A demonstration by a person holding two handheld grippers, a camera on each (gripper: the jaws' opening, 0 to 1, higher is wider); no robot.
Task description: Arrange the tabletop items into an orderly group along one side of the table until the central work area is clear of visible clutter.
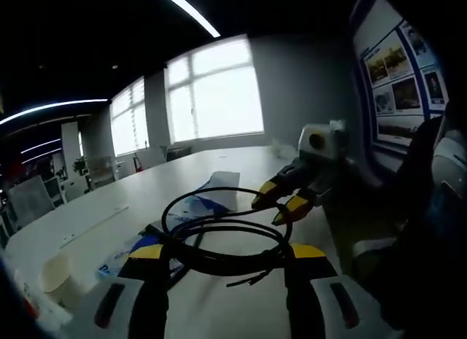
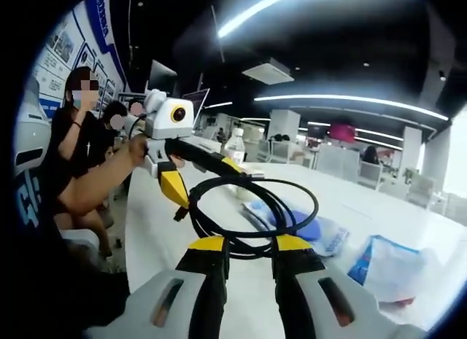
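A coiled black cable (image 1: 219,233) hangs above the white table (image 1: 95,215), between the two grippers. My left gripper (image 1: 226,253) stands open, its yellow-tipped jaws wide apart with the coil's bundle lying across the gap. My right gripper (image 1: 281,202) comes in from the right with its tips close together at the coil's far side. In the right gripper view, my right gripper (image 2: 249,244) is shut on the black cable (image 2: 255,208), whose loop rises ahead of the jaws. The left gripper (image 2: 198,180) reaches in from the left, held by a person's hand, touching the loop.
Blue-and-white plastic packets (image 1: 215,189) (image 2: 310,230) (image 2: 390,270) lie on the table. A pale roll (image 1: 55,273) sits near the left edge, and a clear bottle (image 2: 235,146) stands further back. Seated people (image 2: 73,135) are beside the table. A poster wall (image 1: 401,76) is close by.
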